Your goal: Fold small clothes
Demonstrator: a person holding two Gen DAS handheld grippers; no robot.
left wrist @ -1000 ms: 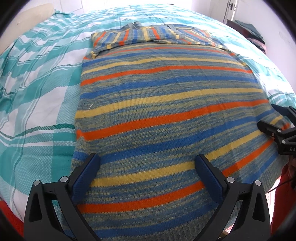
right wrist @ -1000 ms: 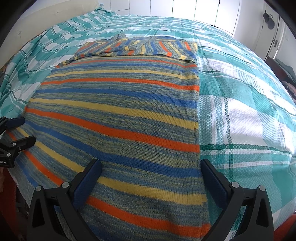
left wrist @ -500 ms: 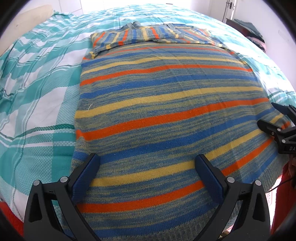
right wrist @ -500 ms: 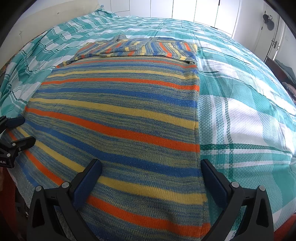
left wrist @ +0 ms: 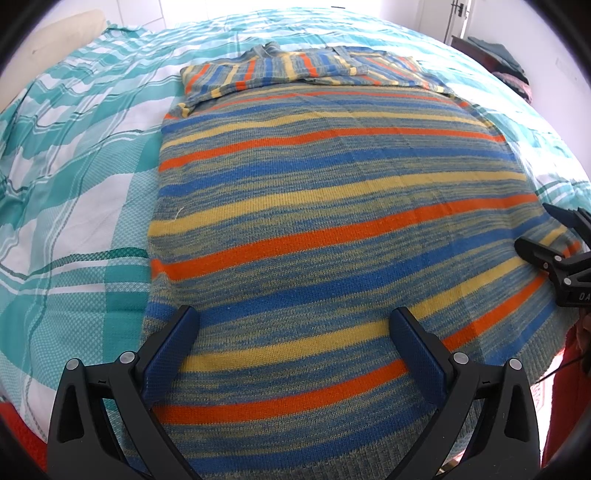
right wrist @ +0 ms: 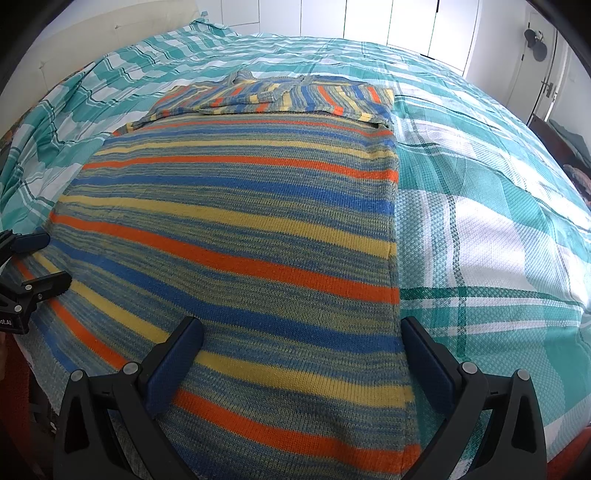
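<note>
A striped knit sweater (left wrist: 332, 206) in blue, orange, yellow and grey lies flat on the bed, its sleeves folded across the far end (left wrist: 303, 70). It also shows in the right wrist view (right wrist: 236, 229). My left gripper (left wrist: 293, 321) is open and empty, hovering over the sweater's near hem on the left side. My right gripper (right wrist: 301, 328) is open and empty over the near hem at the sweater's right edge. Each gripper shows at the edge of the other's view: the right gripper (left wrist: 554, 236) and the left gripper (right wrist: 29, 258).
The bed has a teal and white checked cover (left wrist: 74, 192), which also shows in the right wrist view (right wrist: 480, 221). White wardrobe doors (right wrist: 369, 18) stand behind the bed. A dark shelf with folded clothes (left wrist: 495, 55) is at the far right. Something red (left wrist: 22, 432) is at the near edge.
</note>
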